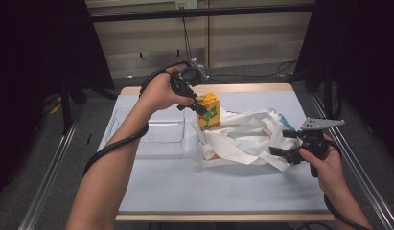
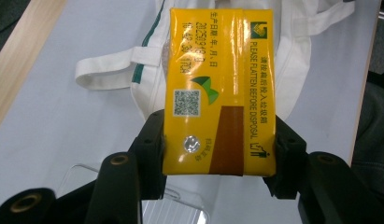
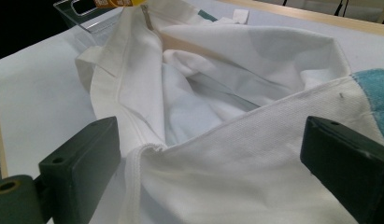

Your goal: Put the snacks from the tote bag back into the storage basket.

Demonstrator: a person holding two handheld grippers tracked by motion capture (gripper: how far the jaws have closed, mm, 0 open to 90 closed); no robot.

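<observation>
While the white cloth bag (image 1: 245, 136) lies crumpled mid-table, the left gripper (image 1: 197, 106) holds a yellow carton (image 1: 208, 111) clamped between its jaws just above the bag's far-left edge. A clear plastic bin (image 1: 161, 132) sits just left of the bag. The right gripper (image 1: 281, 143) is at the bag's right side, jaws spread wide apart with the bag's cloth lying between them, whether touching is unclear. Bare table (image 1: 209, 187) lies open nearer the person. The bag's folds hide its inside.
</observation>
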